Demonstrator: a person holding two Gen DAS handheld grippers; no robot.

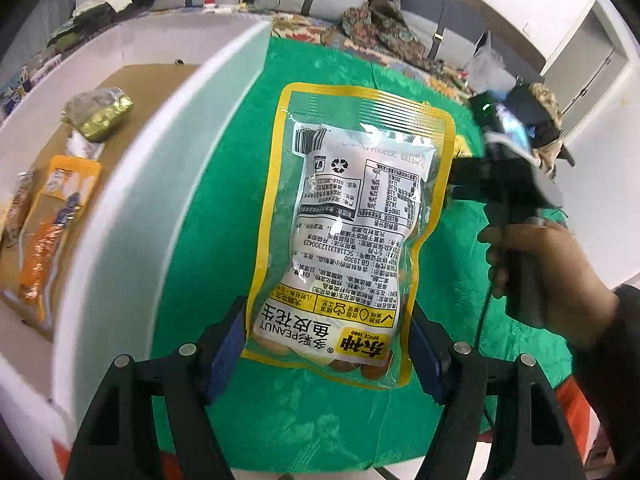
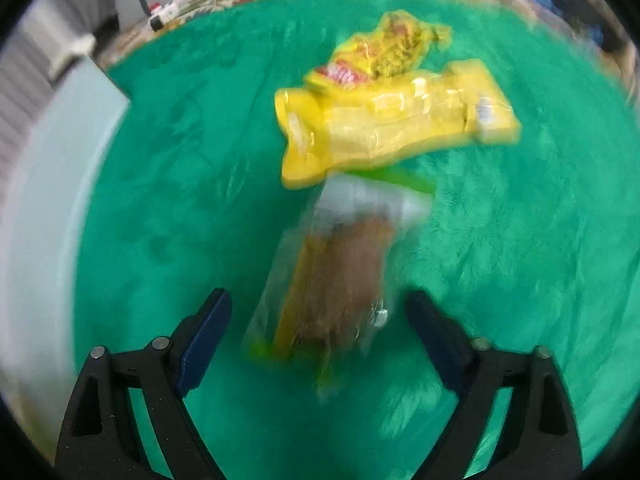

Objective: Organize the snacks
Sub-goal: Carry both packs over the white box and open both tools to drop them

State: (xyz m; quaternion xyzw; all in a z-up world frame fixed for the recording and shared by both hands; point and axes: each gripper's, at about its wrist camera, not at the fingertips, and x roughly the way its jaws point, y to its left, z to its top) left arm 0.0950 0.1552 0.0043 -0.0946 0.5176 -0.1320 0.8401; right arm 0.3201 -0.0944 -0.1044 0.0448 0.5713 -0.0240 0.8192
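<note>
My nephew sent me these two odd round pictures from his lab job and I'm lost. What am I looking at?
No robot here: a person holds a two-finger gripper in each hand, each with a fisheye camera looking along its fingers. The left-wrist picture shows the left gripper open around a peanut bag on a green cloth, beside a white box already holding snacks; the person's right hand shows too. The blurred right-wrist picture shows the right gripper, open, nothing held, near a clear packet of brown snacks and a yellow bag.
</note>
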